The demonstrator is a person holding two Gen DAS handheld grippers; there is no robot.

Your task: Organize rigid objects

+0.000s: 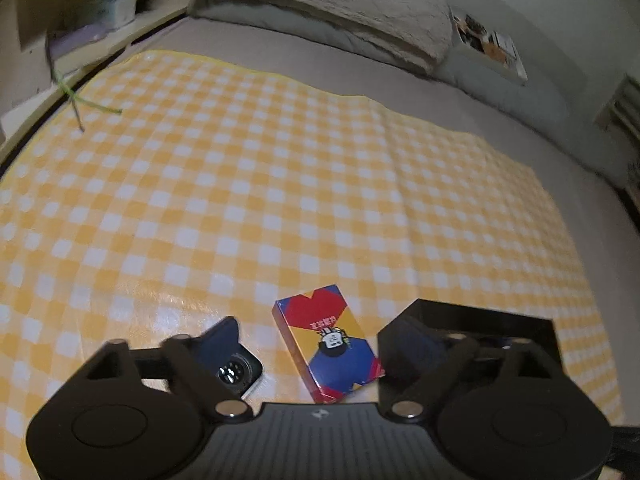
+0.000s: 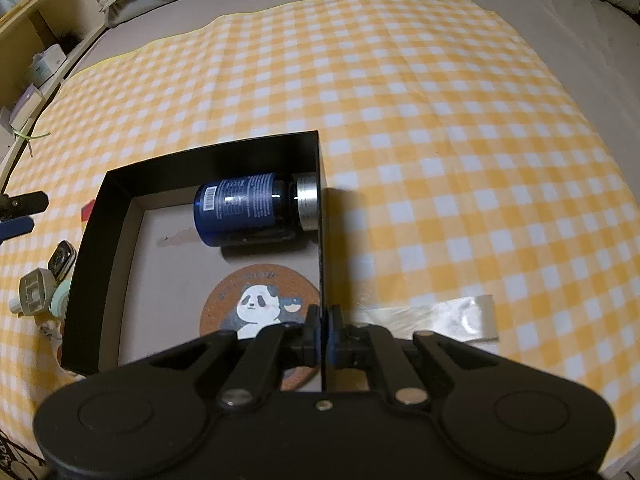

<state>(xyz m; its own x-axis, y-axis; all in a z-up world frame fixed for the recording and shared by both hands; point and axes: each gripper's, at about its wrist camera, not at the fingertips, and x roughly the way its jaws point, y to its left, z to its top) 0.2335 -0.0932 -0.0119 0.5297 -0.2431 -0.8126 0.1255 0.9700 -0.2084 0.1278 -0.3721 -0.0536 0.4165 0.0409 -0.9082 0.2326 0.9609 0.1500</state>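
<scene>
R gripper (image 2: 324, 332): jaws clamped on near wall of black box (image 2: 96, 216), steadying it, pitched steeply down. Inside box: panda coaster (image 2: 256, 304) nearest, blue bottle (image 2: 244, 210) on its side beyond, cap against right wall. L gripper (image 1: 316, 344): jaws wide, nothing between pads, angled down over card pack (image 1: 328, 340); smartwatch (image 1: 236, 368) beside its left finger. Judged step: picking next item. Next move needs lowering, straddling pack w/ both fingers, closing, then carrying into box.

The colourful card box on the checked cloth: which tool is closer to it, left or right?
Left. The left tool hovers open right over the card box, which lies between its fingers, untouched. The right tool is shut on the black box wall, beyond its far side.
</scene>
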